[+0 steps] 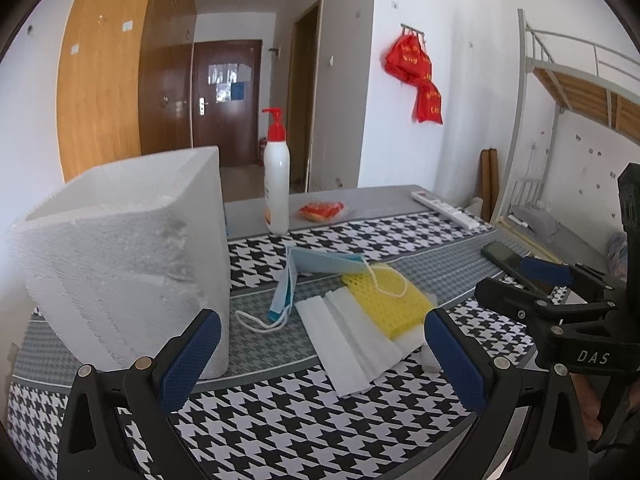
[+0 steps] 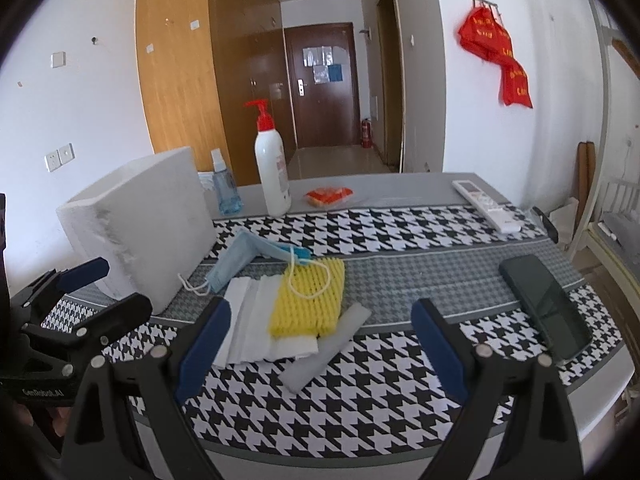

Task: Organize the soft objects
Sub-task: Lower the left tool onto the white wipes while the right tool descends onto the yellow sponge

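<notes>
Both the left tool (image 1: 322,354) and the right tool (image 2: 320,344) hang with fingers spread apart and empty, the soft pile at twelve o'clock: a yellow sponge (image 2: 308,302) on white cloths (image 2: 256,324), a blue mask (image 2: 240,258) at eleven. The mask's ear loop (image 2: 310,282) lies across the sponge, so lifting either could drag the other along. The desk (image 2: 360,404) wears a houndstooth cloth, with a foam box (image 2: 148,220) at ten, in a white-walled room with a brown door (image 2: 320,84).
</notes>
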